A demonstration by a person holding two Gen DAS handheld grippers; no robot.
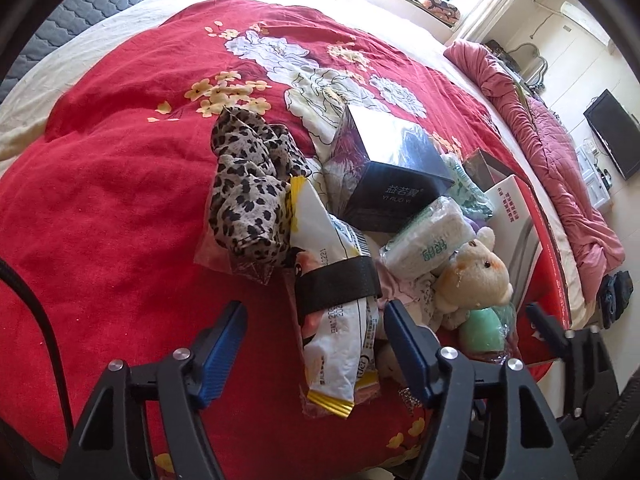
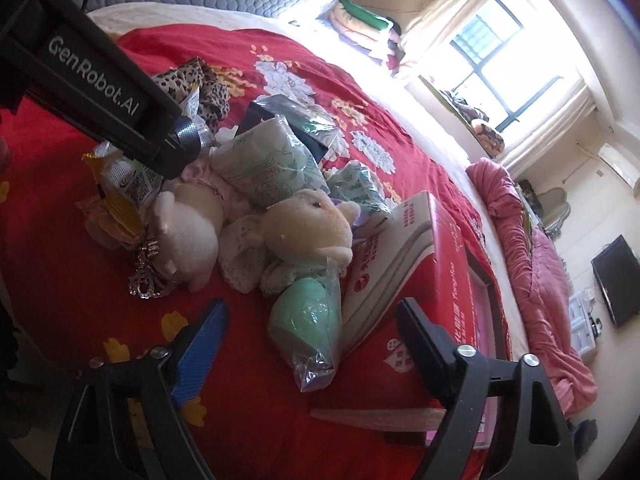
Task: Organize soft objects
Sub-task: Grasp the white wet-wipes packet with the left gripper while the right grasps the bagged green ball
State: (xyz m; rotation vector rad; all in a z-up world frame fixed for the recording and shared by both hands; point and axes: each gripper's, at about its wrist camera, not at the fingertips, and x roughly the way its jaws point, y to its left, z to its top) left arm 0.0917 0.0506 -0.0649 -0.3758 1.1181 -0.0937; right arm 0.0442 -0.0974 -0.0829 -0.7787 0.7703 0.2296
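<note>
Clutter sits heaped on a red bedspread (image 1: 120,208) printed with pale flowers, most of it soft. At the far left of the pile lies a crumpled leopard-print cloth (image 1: 250,184), tan with black spots, partly in clear wrapping. Beside it a white and yellow snack packet (image 1: 332,320) stretches toward the camera, crossed by a black band. To its right rests a wrapped pack of tissues (image 1: 424,236) with green lettering, and nearer still a cream teddy bear (image 1: 476,272) with a dark eye, its fur fluffy. Just below the bear is a mint-green soft object in a clear bag (image 2: 308,320), rounded and smooth. A second pale plush toy (image 2: 188,232) lies to the left of the bear, with a silvery ornament (image 2: 146,272) touching it. Behind them stands a dark glossy box (image 1: 384,172), tilted, and on the right a red and white carton (image 2: 420,264). The left gripper (image 1: 316,344) hangs over the near end of the snack packet, fingers apart and not pressing it. The right gripper (image 2: 316,340) straddles the bagged green object, its fingers wide and clear of it.
</note>
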